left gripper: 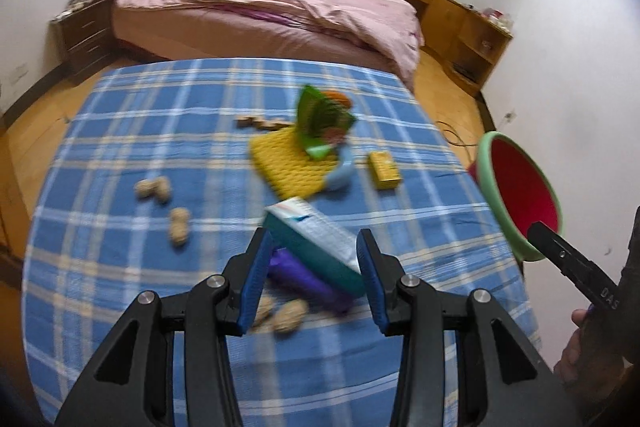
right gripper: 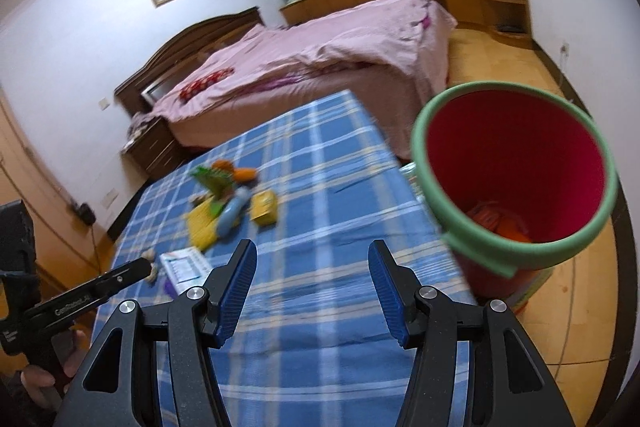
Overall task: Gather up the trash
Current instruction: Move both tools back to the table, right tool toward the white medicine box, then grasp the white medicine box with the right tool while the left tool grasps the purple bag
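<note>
A counter (left gripper: 120, 155) covered by a blue plaid cloth is shown, with a bed (left gripper: 256, 3) beyond its far edge. The left gripper (left gripper: 312, 275) is seen with jaws released, set either side of a teal-and-white box (left gripper: 316, 239) that lies tilted over a purple wrapper (left gripper: 308, 283); contact cannot be told. Peanuts (left gripper: 154, 189) are scattered to the left, with open cloth between them and the counter's left edge. A yellow mat (left gripper: 288, 167), a green packet (left gripper: 320, 119) and a small yellow box (left gripper: 385, 171) are grouped near the middle. The right gripper (right gripper: 312, 291) is held with jaws released above bare cloth. A red bin with a green rim (right gripper: 516, 179) is seen just past the counter's right edge, orange trash (right gripper: 500, 221) lying inside.
</note>
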Demonstrator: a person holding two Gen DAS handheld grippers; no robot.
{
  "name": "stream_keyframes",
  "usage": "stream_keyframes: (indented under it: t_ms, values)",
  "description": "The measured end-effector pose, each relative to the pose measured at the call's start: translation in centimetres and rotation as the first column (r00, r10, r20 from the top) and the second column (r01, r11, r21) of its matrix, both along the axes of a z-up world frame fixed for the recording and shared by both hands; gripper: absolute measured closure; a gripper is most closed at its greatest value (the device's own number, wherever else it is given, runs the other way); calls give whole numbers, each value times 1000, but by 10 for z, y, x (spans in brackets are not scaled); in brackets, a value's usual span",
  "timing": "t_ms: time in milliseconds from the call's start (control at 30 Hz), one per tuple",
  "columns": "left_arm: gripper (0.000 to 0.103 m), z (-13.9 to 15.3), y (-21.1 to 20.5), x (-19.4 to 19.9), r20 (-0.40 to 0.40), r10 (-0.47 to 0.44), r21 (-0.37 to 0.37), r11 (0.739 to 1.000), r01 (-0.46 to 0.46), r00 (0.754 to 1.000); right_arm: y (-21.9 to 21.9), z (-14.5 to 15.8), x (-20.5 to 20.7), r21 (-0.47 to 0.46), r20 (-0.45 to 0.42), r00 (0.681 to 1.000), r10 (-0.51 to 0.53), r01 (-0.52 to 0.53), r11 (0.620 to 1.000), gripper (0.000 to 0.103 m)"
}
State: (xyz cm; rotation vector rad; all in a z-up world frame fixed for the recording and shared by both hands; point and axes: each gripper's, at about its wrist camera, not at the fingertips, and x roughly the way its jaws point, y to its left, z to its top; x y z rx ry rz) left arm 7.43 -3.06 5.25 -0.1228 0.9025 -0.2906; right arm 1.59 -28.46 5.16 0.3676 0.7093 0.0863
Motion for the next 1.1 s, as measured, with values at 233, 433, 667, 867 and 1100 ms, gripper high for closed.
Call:
stream_keyframes:
  t_ms: [233,433,667,867,1100]
  values:
    - [59,-13,35,-6,-10,71,20,997,-71,997,39,-8,10,6,-23,995,94,-94,996,27]
    - [59,-25,56,-7,-29,108,30,994,-107,994,76,-20,27,-5,-55,981,185,-186,983,24]
    - [59,-33,76,-6,-44,141,14,990,-140,989,106,-36,53,-13,-84,961,263,-265,964,23]
    - [59,-38,89,-5,-56,162,2,987,-162,985,127,-49,69,-40,-144,940,310,-319,947,23]
    - [59,-40,92,-4,-59,161,-3,987,-162,985,135,-61,75,6,-180,930,320,-324,946,34]
